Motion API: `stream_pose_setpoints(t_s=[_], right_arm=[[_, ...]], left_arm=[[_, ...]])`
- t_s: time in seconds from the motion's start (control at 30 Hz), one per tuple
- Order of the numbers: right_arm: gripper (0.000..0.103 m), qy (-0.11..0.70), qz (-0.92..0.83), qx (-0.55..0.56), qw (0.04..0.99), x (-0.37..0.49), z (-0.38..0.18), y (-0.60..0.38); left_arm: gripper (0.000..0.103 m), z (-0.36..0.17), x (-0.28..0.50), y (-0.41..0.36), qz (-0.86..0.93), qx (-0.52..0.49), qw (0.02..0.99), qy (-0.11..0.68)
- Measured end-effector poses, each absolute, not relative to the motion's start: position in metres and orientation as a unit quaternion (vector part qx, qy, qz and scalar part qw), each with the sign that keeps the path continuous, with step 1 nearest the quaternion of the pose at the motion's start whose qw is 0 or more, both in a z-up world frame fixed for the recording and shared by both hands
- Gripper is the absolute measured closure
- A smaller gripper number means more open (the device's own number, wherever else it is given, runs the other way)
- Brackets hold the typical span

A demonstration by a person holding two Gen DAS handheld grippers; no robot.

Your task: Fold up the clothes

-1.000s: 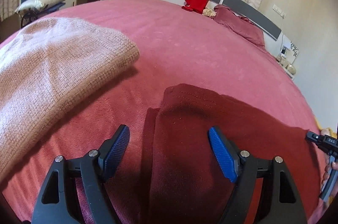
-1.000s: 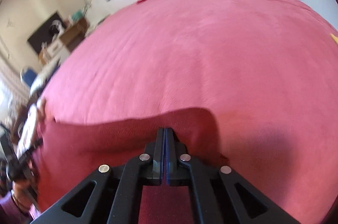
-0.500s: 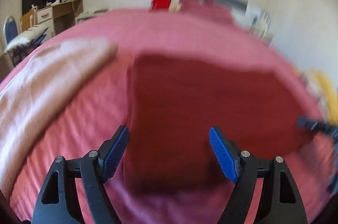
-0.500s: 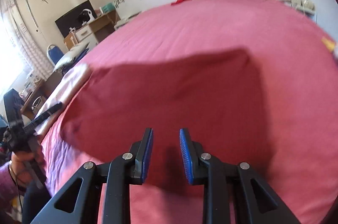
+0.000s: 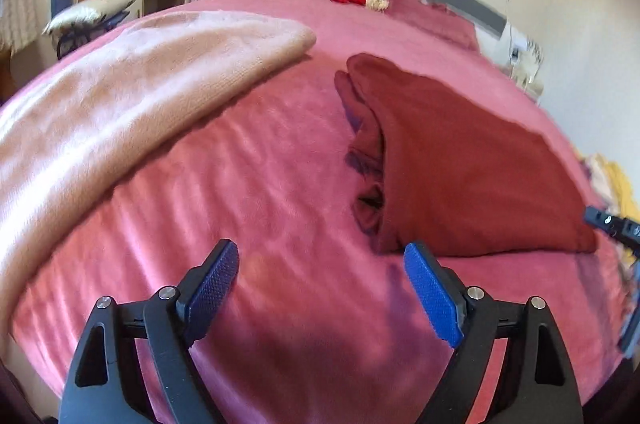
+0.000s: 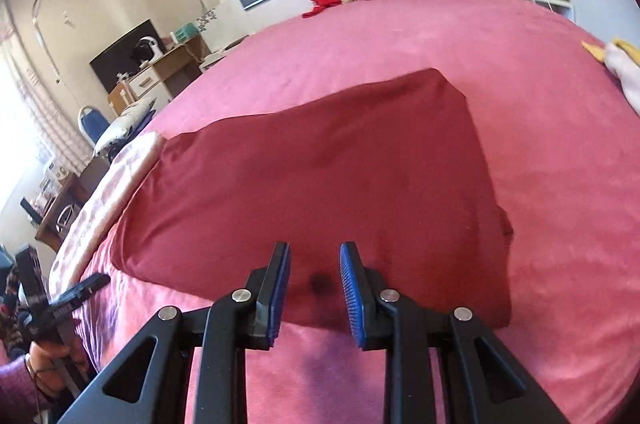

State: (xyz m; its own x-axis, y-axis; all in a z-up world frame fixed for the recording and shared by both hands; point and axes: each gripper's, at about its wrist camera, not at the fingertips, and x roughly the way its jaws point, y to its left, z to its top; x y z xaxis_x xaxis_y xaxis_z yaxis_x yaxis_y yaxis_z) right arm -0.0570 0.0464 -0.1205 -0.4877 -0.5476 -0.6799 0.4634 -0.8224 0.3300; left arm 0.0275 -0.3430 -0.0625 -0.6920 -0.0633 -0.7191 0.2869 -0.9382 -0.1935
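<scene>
your left tongs point(image 5: 320, 284) are spread wide and empty over the pink bedspread point(image 5: 260, 183), with the folded maroon garment point(image 5: 460, 163) ahead to their right. your right tongs point(image 6: 314, 288) are parted a little, holding nothing, just above the garment's near edge.

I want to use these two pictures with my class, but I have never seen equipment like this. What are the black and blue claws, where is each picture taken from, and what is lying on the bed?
A person holds a two-finger tool in each hand; a camera on each looks along its fingers. One view shows the left hand-held gripper, open wide and empty. The other shows the right hand-held gripper, slightly open and empty. On the pink bedspread lies a folded dark red garment, with a beige knitted garment beside it. Nothing is held.
</scene>
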Motion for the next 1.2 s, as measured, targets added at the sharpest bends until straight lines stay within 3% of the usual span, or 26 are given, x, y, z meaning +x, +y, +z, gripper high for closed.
stream_pose_setpoints(t_s=[0.2,0.4,0.53,0.63,0.8,0.9,0.97,1.07,1.2], right_arm=[[0.078,-0.014,-0.852,0.458,0.253,-0.074,-0.144,0.037],[0.078,-0.067,-0.838,0.472,0.264,-0.082,-0.156,0.049],[0.078,-0.056,-0.839,0.471,0.267,-0.08,-0.157,0.046],[0.078,-0.072,-0.838,0.47,0.268,-0.078,-0.16,0.051],[0.078,-0.083,-0.839,0.467,0.266,-0.078,-0.161,0.051],[0.078,-0.073,-0.838,0.47,0.266,-0.08,-0.16,0.048],[0.078,-0.071,-0.836,0.474,0.268,-0.081,-0.16,0.047],[0.078,-0.073,-0.835,0.474,0.271,-0.08,-0.16,0.05],[0.078,-0.074,-0.838,0.465,0.276,-0.078,-0.162,0.051]], left_arm=[[0.016,-0.068,0.006,-0.331,-0.901,0.425,0.08,0.041],[0.016,-0.07,0.012,-0.376,-0.887,0.414,0.191,0.073],[0.016,-0.062,0.039,-0.418,-0.869,0.386,0.24,0.194],[0.016,-0.049,0.045,-0.408,-0.89,0.343,0.191,0.231],[0.016,-0.028,-0.001,-0.328,-0.932,0.33,0.06,0.138],[0.016,-0.039,-0.026,-0.303,-0.926,0.358,0.078,0.095],[0.015,-0.056,-0.024,-0.312,-0.901,0.396,0.135,0.118],[0.015,-0.079,0.007,-0.34,-0.889,0.382,0.132,0.215],[0.015,-0.075,0.011,-0.326,-0.895,0.389,0.136,0.171]])
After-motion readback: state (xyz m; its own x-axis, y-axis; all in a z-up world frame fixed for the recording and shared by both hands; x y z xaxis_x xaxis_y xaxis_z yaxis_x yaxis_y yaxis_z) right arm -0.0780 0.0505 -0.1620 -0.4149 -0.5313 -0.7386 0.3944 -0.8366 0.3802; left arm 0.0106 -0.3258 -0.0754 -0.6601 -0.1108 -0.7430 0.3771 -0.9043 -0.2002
